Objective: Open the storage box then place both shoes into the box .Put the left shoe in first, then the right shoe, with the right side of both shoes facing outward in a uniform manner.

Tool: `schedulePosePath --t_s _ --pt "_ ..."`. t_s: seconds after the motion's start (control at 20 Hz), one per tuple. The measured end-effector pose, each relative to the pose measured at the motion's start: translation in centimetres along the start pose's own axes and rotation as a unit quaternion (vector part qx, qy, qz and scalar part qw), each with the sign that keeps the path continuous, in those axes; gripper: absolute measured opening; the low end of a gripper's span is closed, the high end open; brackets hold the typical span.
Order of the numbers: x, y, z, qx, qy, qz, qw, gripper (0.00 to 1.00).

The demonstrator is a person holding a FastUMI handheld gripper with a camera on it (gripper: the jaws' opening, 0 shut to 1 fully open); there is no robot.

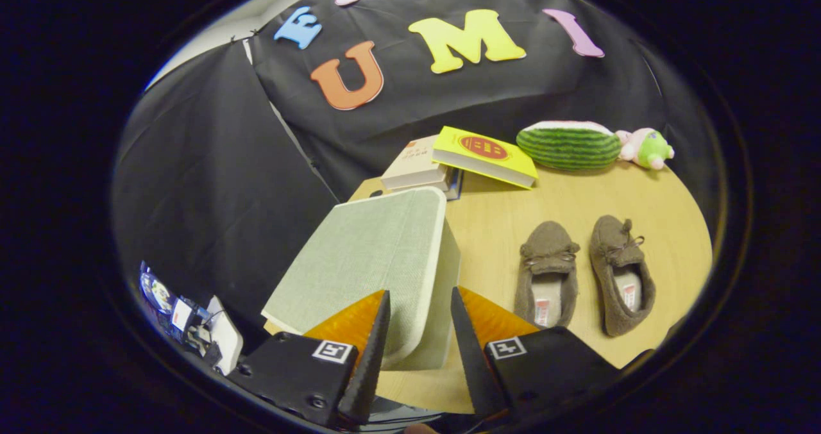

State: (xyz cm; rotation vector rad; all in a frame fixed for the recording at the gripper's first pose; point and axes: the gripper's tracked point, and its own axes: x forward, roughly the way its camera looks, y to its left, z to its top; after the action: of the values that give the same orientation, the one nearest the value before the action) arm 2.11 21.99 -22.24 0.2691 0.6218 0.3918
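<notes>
Listing items from the gripper view. Gripper (420, 322): two fingers spread apart, nothing pressed between them; the near corner of the storage box (378, 264) shows in the gap, and whether either finger touches it cannot be told. Storage box: pale fabric-covered, lid down, standing on the wooden table (500, 219) at its left side; its lower near edge is hidden behind the fingers, and its lid looks tilted, though the fisheye bend makes that hard to judge. Left shoe (547, 274): brown fuzzy slipper, toe pointing away, lying on the table beyond the right finger; its heel sits close behind that finger. Right shoe (621, 274): matching slipper just beside the first, apart from it, toe angled slightly outward; labels inside both are too small to make out. Yellow book (484, 155): resting on a stack of books (414, 165) behind the box; the stack's lower volumes are mostly covered. Watermelon-shaped cushion (567, 145): at the table's far edge. Plush toy (644, 147): pink and green, touching the cushion's right end, form unclear. Cluttered small items (186, 322): below the table's left side, cut off and not identifiable.
</notes>
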Motion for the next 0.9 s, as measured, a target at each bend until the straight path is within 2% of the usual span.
schedulePosePath --t_s 0.2,0.3,0.9 --pt "0.47 0.34 -0.60 0.045 0.016 0.017 0.999 0.38" --pt "0.62 0.55 -0.61 0.052 0.023 0.023 0.998 0.32" --pt "1.00 0.69 -0.68 0.181 0.054 0.049 0.981 0.31"
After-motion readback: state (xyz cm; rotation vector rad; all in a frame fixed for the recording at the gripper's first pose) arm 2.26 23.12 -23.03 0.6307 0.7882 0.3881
